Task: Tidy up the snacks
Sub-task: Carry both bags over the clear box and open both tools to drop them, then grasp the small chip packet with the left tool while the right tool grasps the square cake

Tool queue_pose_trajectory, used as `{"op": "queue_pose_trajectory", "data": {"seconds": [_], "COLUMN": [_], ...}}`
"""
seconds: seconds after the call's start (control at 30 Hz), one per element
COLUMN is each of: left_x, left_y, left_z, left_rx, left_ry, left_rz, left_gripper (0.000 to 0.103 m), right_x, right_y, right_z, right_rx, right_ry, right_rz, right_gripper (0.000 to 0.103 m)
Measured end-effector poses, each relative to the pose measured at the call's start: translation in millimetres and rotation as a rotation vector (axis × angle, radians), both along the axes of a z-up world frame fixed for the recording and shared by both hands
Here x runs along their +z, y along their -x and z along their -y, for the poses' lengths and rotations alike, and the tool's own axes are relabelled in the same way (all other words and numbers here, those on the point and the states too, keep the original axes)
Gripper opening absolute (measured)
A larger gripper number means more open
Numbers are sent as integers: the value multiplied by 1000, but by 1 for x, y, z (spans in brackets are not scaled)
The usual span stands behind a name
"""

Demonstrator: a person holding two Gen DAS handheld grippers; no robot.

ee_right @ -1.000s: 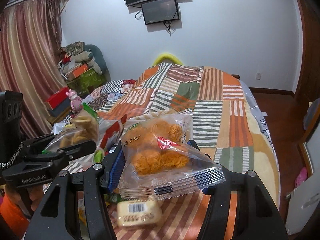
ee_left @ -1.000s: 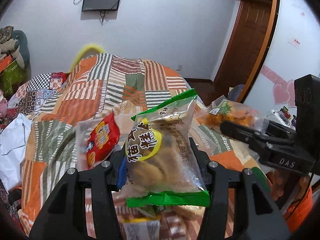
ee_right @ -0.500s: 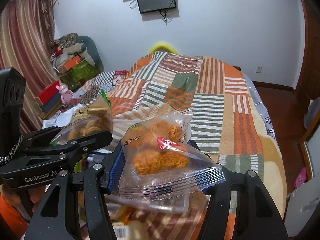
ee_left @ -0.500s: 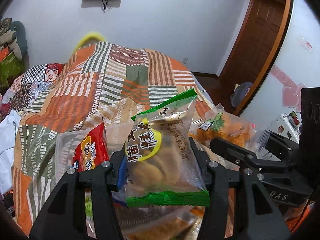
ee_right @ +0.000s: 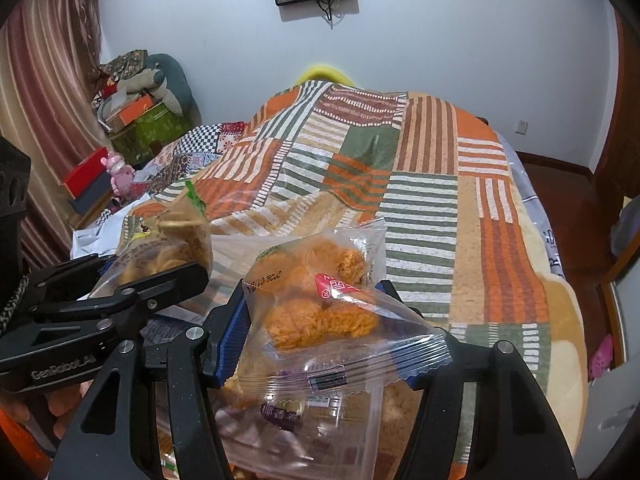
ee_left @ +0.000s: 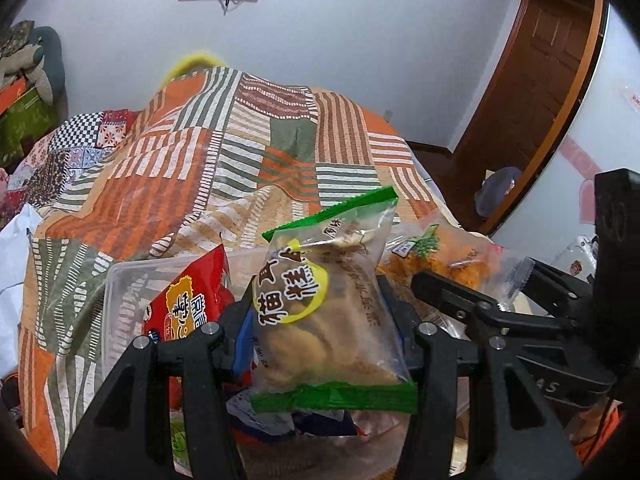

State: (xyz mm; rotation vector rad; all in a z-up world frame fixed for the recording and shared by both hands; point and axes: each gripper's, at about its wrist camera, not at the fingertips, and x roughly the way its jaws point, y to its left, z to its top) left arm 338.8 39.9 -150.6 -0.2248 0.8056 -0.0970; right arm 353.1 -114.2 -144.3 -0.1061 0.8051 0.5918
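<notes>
My left gripper (ee_left: 316, 320) is shut on a green-edged snack bag (ee_left: 328, 308) with a yellow label, held upright above a clear plastic bin (ee_left: 120, 304). The same bag shows in the right wrist view (ee_right: 172, 244), in the left gripper (ee_right: 120, 300). My right gripper (ee_right: 320, 320) is shut on a clear bag of orange snacks (ee_right: 320, 312), which also shows in the left wrist view (ee_left: 440, 260) with the right gripper (ee_left: 500, 312) under it. A red snack packet (ee_left: 188, 300) stands in the bin.
The bin's clear wall (ee_right: 376, 420) holds several packets below both grippers. It sits on a bed with a striped patchwork blanket (ee_left: 240, 152). Boxes and a pink toy (ee_right: 120, 172) stand at the left, a wooden door (ee_left: 532, 92) at the right.
Both grippers have moved forward and down over the clear bin with their bags still held. The bin and the red packet now fill more of the view below.
</notes>
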Motion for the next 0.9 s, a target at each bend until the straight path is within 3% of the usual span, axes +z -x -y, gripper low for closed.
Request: {"op": "queue_pose_trajectory", "data": {"seconds": [0.17, 0.3, 0.5, 0.73, 0.9], "left_x": [0, 9, 25, 46, 54], "left_y": [2, 8, 23, 62, 93], "left_z": [0, -2, 1, 2, -5], "left_rx": [-7, 1, -10, -17, -5], "left_ry": [3, 10, -2, -75, -87], "left_rz": [-3, 26, 55, 98, 115], "left_gripper": [57, 70, 71, 71, 79], "right_x": [-1, 6, 21, 32, 34], "right_y": [0, 5, 22, 49, 75], "right_z": [2, 7, 9, 19, 25], "right_rx": [-7, -3, 10, 33, 57], "right_ry": [-4, -17, -6, -15, -22], "right_rz": [-26, -18, 31, 53, 53], "right_gripper": [62, 63, 66, 71, 72]}}
